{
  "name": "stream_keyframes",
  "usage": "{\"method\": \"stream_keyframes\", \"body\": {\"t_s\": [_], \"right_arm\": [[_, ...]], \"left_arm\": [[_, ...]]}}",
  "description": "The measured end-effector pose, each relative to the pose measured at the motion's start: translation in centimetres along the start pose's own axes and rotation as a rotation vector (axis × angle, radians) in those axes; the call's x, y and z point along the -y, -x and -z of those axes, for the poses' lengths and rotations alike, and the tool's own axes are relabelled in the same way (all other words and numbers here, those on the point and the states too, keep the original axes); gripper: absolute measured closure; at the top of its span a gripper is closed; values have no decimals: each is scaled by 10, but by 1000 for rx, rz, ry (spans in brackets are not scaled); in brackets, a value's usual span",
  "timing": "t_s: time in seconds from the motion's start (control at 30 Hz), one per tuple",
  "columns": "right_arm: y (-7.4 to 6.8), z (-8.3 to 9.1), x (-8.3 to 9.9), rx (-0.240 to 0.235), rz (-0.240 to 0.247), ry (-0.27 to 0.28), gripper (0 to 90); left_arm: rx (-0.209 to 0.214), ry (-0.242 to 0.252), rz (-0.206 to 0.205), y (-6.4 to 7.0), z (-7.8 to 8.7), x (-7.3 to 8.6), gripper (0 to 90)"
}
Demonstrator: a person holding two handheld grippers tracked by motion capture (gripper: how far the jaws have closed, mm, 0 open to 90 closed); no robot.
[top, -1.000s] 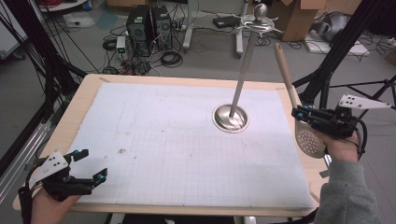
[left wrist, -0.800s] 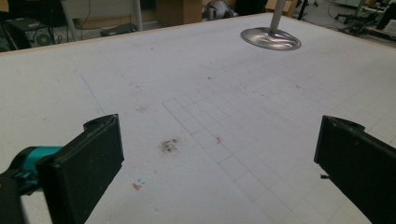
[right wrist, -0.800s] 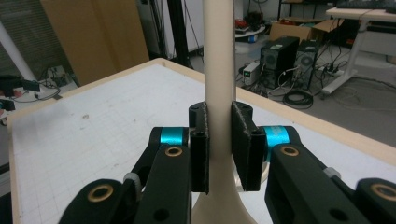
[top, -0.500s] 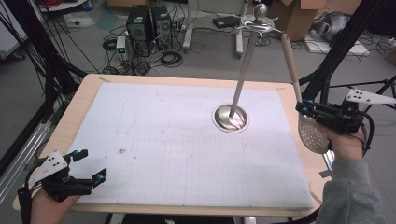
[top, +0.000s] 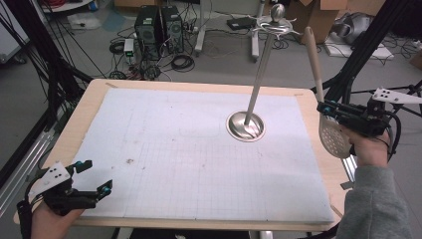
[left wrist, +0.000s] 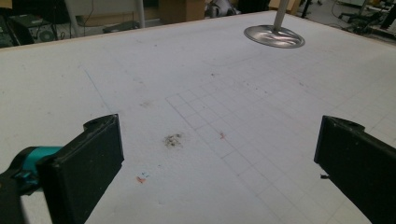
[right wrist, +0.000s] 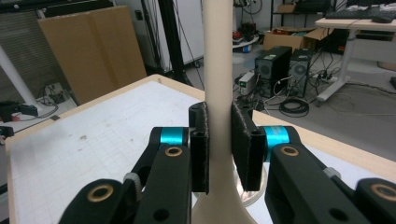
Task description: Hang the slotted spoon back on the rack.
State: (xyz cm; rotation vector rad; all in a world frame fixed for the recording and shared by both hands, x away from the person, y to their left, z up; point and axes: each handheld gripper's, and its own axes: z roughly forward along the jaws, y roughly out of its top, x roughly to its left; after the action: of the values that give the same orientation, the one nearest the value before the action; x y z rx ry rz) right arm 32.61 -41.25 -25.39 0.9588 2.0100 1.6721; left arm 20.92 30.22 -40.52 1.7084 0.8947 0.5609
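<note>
High view: right gripper (top: pixel 332 110) grips skimmer (top: pixel 332 134) beyond table edge (top: pixel 326 149).

A lab: computer towers (top: pixel 159 25), floor cables (top: pixel 181 62), cardboard boxes (top: pixel 318 12).

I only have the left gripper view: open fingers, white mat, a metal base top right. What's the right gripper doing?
Observer: The right gripper is shut on the beige handle of a slotted spoon, past the table's right edge.
Operator: Which way is the spoon pointing?
Observer: Handle up, perforated head down, roughly upright.
Operator: What's that base part of?
Observer: A utensil stand: a slim pole rises to hooks and a ball knob at the top.
Operator: Anything hanging on it?
Observer: No, the hooks are bare.
</note>
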Motion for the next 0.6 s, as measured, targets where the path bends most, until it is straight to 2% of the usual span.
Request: {"method": "stream_keyframes", "body": {"t_s": [0.6], "right_arm": [[2,-8,0,1,-26,-15,785]], "left_arm": [[-26,19,0,-4,8,-1,17]]}}
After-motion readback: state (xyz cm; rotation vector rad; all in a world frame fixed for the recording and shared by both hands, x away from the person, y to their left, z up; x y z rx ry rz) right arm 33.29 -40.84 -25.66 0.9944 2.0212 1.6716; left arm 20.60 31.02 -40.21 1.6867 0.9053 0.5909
